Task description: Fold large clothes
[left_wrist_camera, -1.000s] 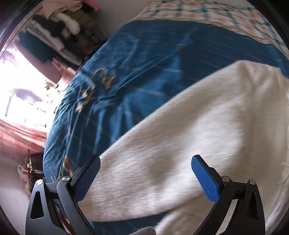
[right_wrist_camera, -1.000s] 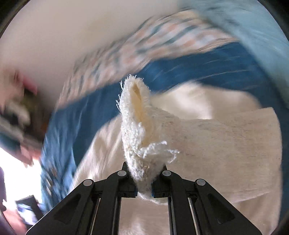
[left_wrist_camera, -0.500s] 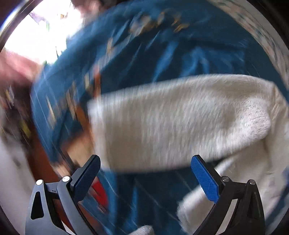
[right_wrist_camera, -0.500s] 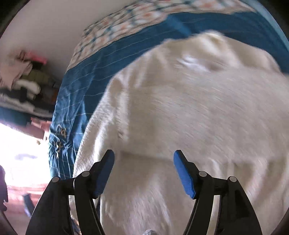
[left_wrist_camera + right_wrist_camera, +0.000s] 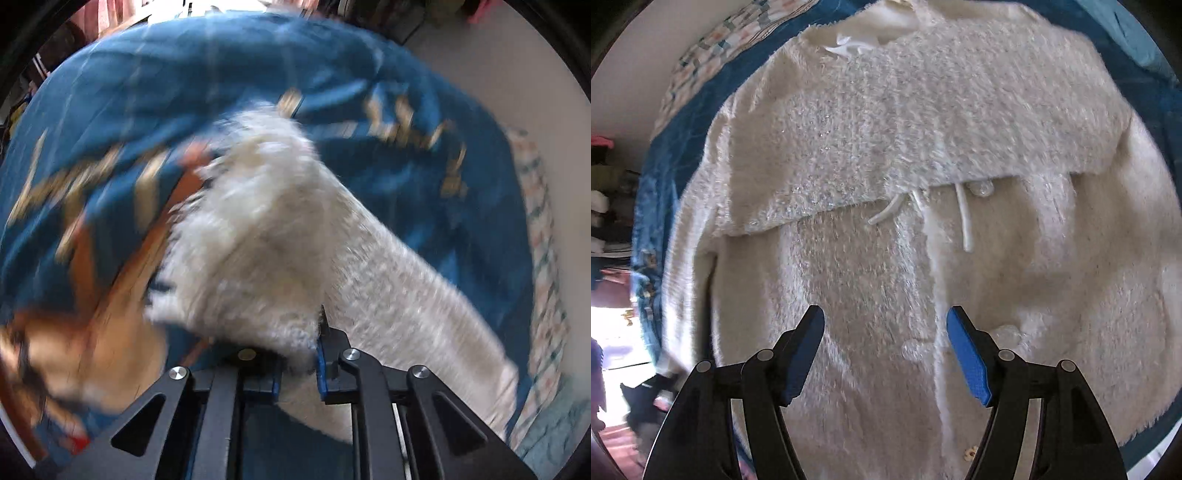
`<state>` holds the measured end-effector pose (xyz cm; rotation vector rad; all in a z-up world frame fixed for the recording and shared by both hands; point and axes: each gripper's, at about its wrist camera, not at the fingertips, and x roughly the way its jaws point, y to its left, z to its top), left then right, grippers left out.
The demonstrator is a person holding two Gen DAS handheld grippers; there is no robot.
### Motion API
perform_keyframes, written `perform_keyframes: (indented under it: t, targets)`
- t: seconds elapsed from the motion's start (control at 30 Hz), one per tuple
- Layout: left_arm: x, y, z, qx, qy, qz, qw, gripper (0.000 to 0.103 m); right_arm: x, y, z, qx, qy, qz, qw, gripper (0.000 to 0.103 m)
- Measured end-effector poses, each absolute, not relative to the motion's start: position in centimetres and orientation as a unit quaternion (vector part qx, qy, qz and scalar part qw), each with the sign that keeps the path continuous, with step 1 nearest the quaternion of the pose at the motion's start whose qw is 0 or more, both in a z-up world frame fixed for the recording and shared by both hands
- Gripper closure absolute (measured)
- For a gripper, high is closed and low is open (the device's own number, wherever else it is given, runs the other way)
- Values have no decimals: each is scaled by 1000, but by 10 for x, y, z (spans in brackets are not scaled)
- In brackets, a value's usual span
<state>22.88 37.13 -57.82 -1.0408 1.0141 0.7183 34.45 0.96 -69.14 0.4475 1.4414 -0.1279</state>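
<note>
A fluffy cream cardigan (image 5: 908,155) lies spread on a blue bedspread (image 5: 676,140), with one sleeve folded across its chest and clear buttons down the front. My right gripper (image 5: 886,350) is open and empty just above the cardigan's front. In the left wrist view, my left gripper (image 5: 297,369) is shut on the other cream sleeve (image 5: 280,229), near its cuff, and holds it lifted over the blue bedspread (image 5: 184,85). That view is motion-blurred.
A checked pillow or sheet (image 5: 713,48) lies at the head of the bed by a white wall (image 5: 517,74). Shelves with piled clothes (image 5: 605,206) stand to the left. Orange-brown patterned cloth (image 5: 92,332) shows at the bed's edge.
My right gripper let go of the sleeve, left it folded over the chest, and opened. My left gripper swung to the other sleeve and closed on it.
</note>
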Motion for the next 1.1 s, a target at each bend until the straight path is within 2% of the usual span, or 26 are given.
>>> perform_keyframes:
  t: [0.07, 0.13, 0.17, 0.2, 0.23, 0.3, 0.37, 0.4, 0.43, 0.57, 0.7, 0.8, 1.1]
  targets:
    - [253, 384, -583, -469, 448, 296, 701, 92, 351, 20, -691, 185, 643, -73, 739, 32]
    - [278, 392, -591, -467, 454, 266, 711, 87, 360, 29, -689, 162, 630, -82, 755, 30]
    - [290, 393, -595, -460, 463, 251, 715, 82, 366, 33, -685, 143, 625, -89, 762, 18]
    - [301, 391, -599, -454, 474, 238, 716, 73, 371, 36, -683, 127, 620, -98, 768, 13]
    - [314, 380, -597, -452, 481, 233, 714, 65, 378, 41, -681, 97, 615, -117, 774, 10]
    - [323, 381, -602, -451, 485, 240, 710, 64, 388, 45, -680, 62, 605, -140, 781, 10]
    - [322, 370, -595, -450, 479, 255, 709, 65, 397, 51, -680, 45, 598, -146, 787, 10]
    - [322, 365, -590, -442, 477, 265, 712, 73, 401, 53, -681, 36, 597, -150, 788, 10]
    - [318, 355, -584, -428, 478, 277, 715, 92, 404, 54, -681, 32, 596, -150, 789, 10]
    - [336, 337, -543, -357, 465, 297, 754, 94, 416, 62, -680, 30, 592, -152, 791, 10]
    - [363, 287, -466, -192, 421, 282, 840, 95, 420, 59, -677, 39, 588, -155, 793, 10]
    - [379, 234, -420, -105, 397, 230, 882, 95, 414, 47, -675, 59, 590, -161, 789, 10]
    - [413, 65, -376, -27, 408, 30, 912, 95, 386, -29, -667, 145, 588, -208, 768, 10]
